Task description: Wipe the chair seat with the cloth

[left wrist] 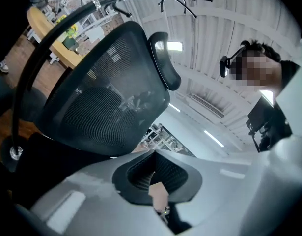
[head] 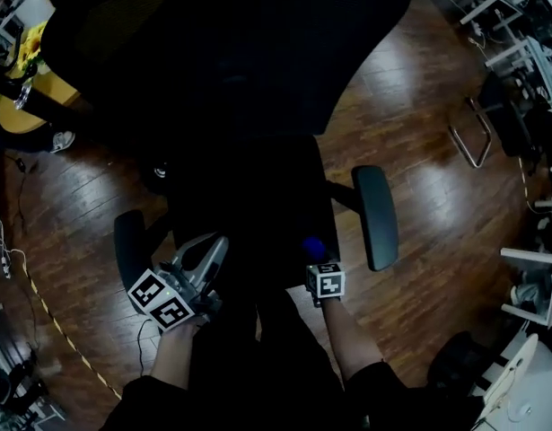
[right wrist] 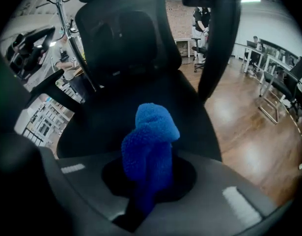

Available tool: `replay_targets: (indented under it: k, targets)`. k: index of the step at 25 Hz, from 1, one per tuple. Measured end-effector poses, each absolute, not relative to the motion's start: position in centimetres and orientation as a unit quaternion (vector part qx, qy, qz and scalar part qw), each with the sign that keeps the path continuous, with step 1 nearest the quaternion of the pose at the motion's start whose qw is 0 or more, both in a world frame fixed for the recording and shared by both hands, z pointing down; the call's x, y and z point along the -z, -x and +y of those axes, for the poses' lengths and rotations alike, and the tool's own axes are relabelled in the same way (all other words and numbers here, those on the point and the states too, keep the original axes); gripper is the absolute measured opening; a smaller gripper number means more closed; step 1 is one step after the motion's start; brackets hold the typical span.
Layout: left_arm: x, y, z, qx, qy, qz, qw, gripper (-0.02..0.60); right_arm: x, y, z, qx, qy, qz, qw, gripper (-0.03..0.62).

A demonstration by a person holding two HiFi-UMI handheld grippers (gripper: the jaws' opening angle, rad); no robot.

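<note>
Right gripper [head: 319, 264] is clamped on a bunched blue cloth [right wrist: 150, 146], held over the front of the black office chair seat [right wrist: 187, 114], judged poised for wiping; contact cannot be confirmed. Left gripper [left wrist: 152, 154] has jaws closed on nothing and is tipped toward the mesh backrest [left wrist: 106, 87], apparently parked clear

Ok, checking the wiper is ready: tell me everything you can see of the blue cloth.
The blue cloth is fluffy, looped-pile fabric, like microfibre, bunched into a thick wad. The right gripper has its claw shut on the lower part; the free end pokes forward with a rounded, folded tip. It sits over the dark chair seat; whether it touches the seat cannot be told. The head view shows only a small blue patch.
</note>
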State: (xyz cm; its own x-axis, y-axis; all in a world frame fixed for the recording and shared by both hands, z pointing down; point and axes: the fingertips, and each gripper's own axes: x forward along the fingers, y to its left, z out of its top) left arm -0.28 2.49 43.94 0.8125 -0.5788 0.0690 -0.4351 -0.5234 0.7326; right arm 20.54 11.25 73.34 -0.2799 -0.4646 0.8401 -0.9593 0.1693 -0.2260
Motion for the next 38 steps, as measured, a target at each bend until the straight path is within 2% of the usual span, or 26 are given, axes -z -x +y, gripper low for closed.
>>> replay_targets:
  k: [5, 10, 13, 18, 20, 23, 26, 29, 38]
  targets:
    - [-43.4, -3.8, 2.2, 0.077, -0.878, -0.265, 0.391, -0.009, -73.0, -23.5, 11.7, -0.396, -0.524, -0.689, 0.306, 0.035]
    - [-42.3, -3.9, 2.2, 0.063, -0.884, -0.264, 0.38, -0.009, -72.8, -23.1, 11.5, -0.429, -0.529, -0.674, 0.285, 0.035]
    - [-39.9, -2.7, 2.1, 0.074, -0.882, -0.268, 0.381, -0.009, -67.7, -19.1, 9.3, -0.466, -0.5, -0.71, 0.169, 0.035]
    - [-30.9, -0.7, 0.4, 0.12, -0.899, -0.26, 0.33, -0.009, -47.0, -10.8, 2.2, -0.379, -0.374, -0.844, -0.063, 0.035]
    - [-26.5, -0.2, 0.9, 0.14, -0.907, -0.248, 0.311, -0.009, -37.9, -9.5, 1.7, -0.333, -0.34, -0.87, -0.129, 0.035]
    - [-20.6, 0.2, 1.8, 0.166, -0.919, -0.232, 0.271, -0.009, -26.9, -9.2, 1.7, -0.256, -0.309, -0.896, -0.192, 0.035]
    - [-16.8, 0.8, 3.2, 0.187, -0.927, -0.219, 0.24, -0.009, -19.8, -9.3, 2.8, -0.193, -0.288, -0.91, -0.228, 0.035]
    - [-14.9, 1.2, 4.5, 0.197, -0.932, -0.209, 0.221, -0.009, -16.6, -10.0, 4.0, -0.16, -0.292, -0.912, -0.242, 0.035]
    - [-15.8, 2.2, 5.2, 0.213, -0.926, -0.221, 0.218, -0.009, -17.1, -11.2, 5.4, -0.177, -0.294, -0.901, -0.267, 0.035]
